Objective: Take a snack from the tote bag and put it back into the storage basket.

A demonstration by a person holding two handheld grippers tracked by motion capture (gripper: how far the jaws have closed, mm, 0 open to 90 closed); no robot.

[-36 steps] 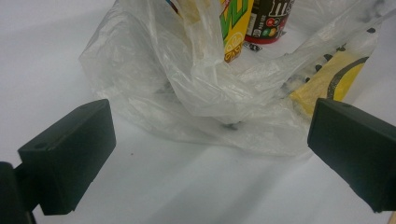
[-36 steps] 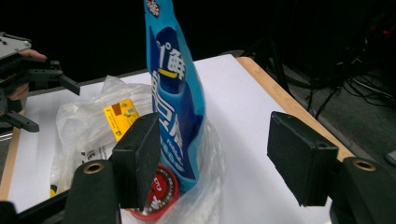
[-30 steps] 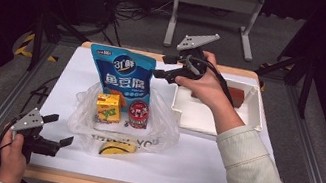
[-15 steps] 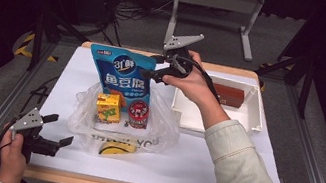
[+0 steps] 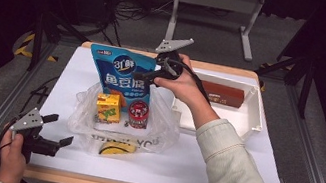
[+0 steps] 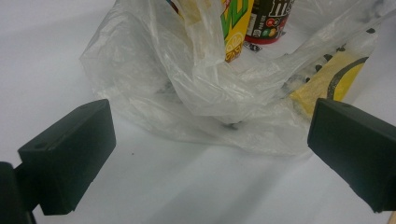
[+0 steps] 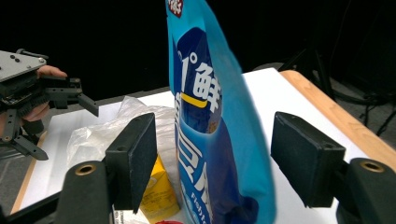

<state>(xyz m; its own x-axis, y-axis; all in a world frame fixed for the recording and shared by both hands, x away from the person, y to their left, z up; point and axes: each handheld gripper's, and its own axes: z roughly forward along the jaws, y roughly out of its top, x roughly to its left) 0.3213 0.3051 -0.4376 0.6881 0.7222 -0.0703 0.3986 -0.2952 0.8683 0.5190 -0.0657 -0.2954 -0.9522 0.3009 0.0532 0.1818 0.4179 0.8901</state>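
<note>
Left gripper (image 5: 56,134) waits at the near left table corner, jaws apart and empty, just short of the clear plastic bag (image 5: 95,120). Centre far, the blue snack pouch (image 5: 121,71) stands upright behind the bag. Judged light, crinkly, slippery; best pinched across its upper edge. Right gripper (image 5: 146,76) straddles it, jaws spread, pads not yet touching.

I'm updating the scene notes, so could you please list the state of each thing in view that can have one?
Blue snack pouch: upright, sealed, between the right tongs' open jaws, not gripped.
Clear plastic bag: open, crumpled, lying flat.
Yellow drink carton: upright at the bag.
Red can: upright beside the carton.
White tray: holds a brown box lying flat.
Right tongs: open.
Left tongs: open, holding nothing.
</note>
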